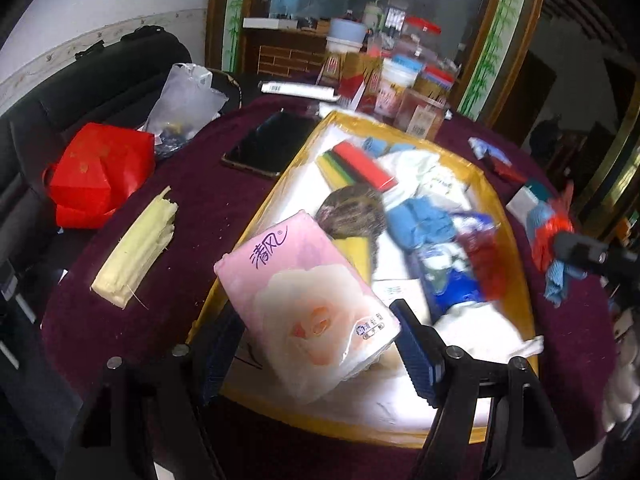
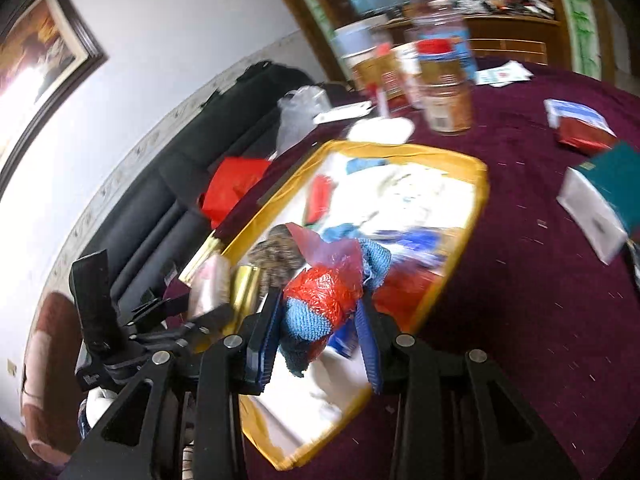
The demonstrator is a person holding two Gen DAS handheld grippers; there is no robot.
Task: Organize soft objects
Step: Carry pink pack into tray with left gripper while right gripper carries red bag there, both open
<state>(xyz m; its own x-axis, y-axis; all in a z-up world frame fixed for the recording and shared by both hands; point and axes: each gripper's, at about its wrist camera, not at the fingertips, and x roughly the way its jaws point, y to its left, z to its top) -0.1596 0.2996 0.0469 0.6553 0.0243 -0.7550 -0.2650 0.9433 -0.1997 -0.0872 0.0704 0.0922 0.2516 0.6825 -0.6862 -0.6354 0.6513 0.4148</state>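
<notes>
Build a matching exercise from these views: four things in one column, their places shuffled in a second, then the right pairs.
Things:
1. pink tissue pack
2. red-and-blue cloth bundle
3. black phone
4. red paper bag

Places:
A. flat on the maroon tablecloth, left of the yellow-rimmed bin
B. in the left gripper
C. off the table's left edge
D. in the right gripper

Pairs: 1-B, 2-D, 3-A, 4-C
</notes>
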